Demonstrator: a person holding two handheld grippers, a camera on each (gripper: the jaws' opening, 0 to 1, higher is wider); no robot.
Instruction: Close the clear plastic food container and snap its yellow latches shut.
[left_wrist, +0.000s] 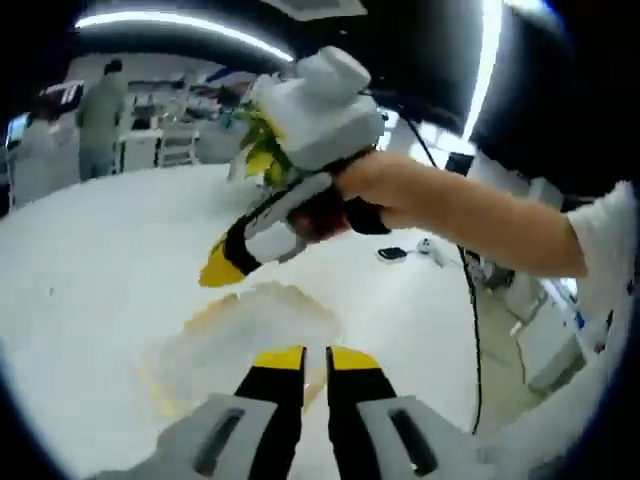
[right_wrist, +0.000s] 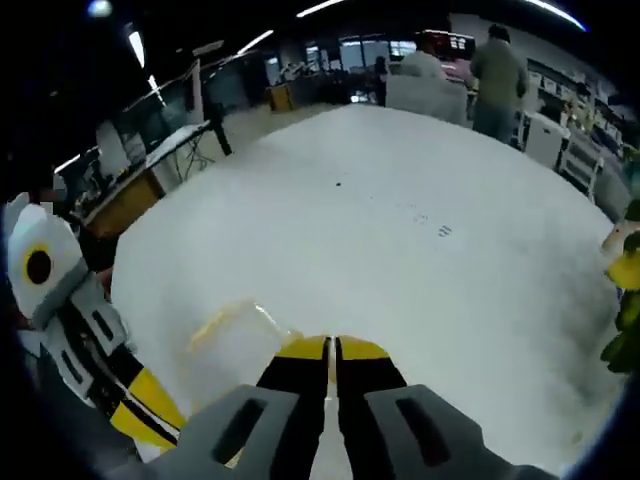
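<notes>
1. The clear plastic food container (left_wrist: 245, 345) lies on the white table (left_wrist: 90, 260), lid seemingly down; latches blurred.
2. The left gripper (left_wrist: 315, 358), jaws pressed nearly together with nothing between, sits just above the container's near edge.
3. The right gripper (right_wrist: 332, 348), jaws likewise together and empty, hangs over the container (right_wrist: 235, 345).
4. Judging by this, latching is in hand; next, press a tip on a yellow latch.

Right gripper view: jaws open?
No. The right gripper has its yellow-tipped jaws pressed together with only a thin seam between them, above the clear plastic container on the white table.
</notes>
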